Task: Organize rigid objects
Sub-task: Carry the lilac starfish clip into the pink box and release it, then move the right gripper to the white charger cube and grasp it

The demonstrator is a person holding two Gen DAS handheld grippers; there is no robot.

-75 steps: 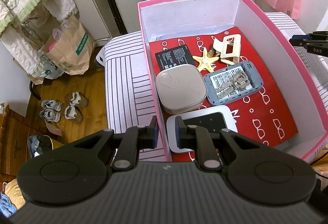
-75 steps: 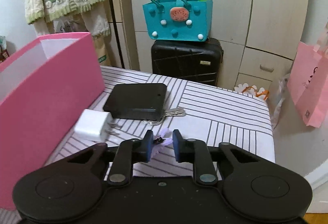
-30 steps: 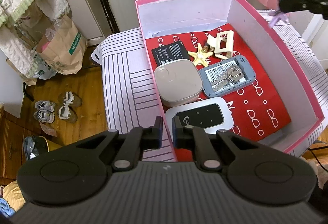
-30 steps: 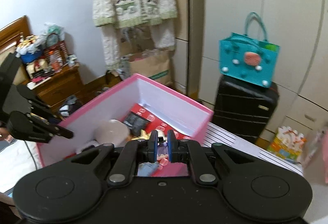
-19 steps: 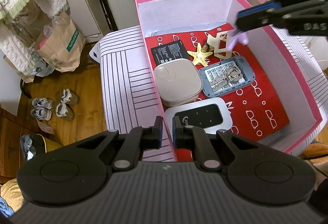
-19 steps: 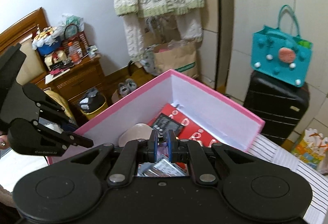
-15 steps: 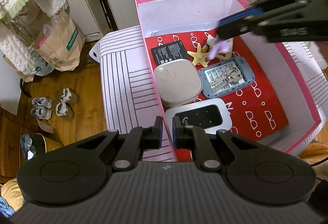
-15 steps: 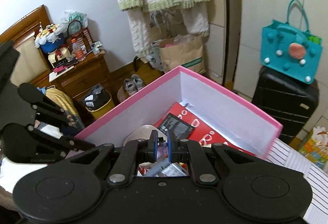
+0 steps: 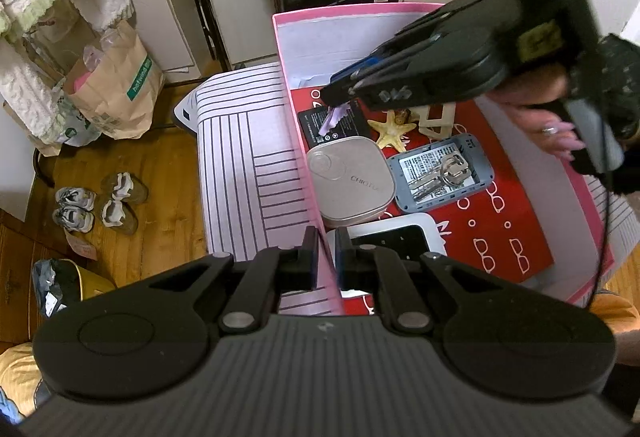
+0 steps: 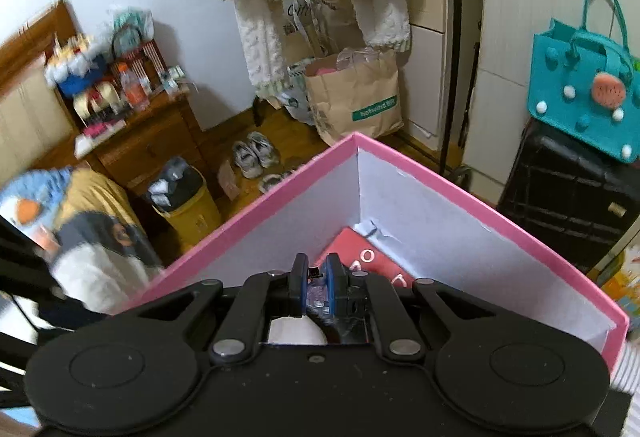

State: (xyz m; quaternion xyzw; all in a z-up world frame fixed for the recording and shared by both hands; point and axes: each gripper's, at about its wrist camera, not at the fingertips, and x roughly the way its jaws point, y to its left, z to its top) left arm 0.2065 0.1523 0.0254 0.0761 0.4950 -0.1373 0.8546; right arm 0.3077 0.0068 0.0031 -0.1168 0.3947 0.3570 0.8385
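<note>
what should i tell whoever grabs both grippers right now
Left gripper: shut on the near-left wall of the pink box, steadying it.
Right gripper: shut on a small purple piece, held over the battery in the box's far-left corner.
Already in the box: beige case, starfish, grey phone shell with keys on it, white device, cream clip part hidden.
Left to do: lower and release the purple piece in the box. What is still outside the box is not in view now, so check.
</note>
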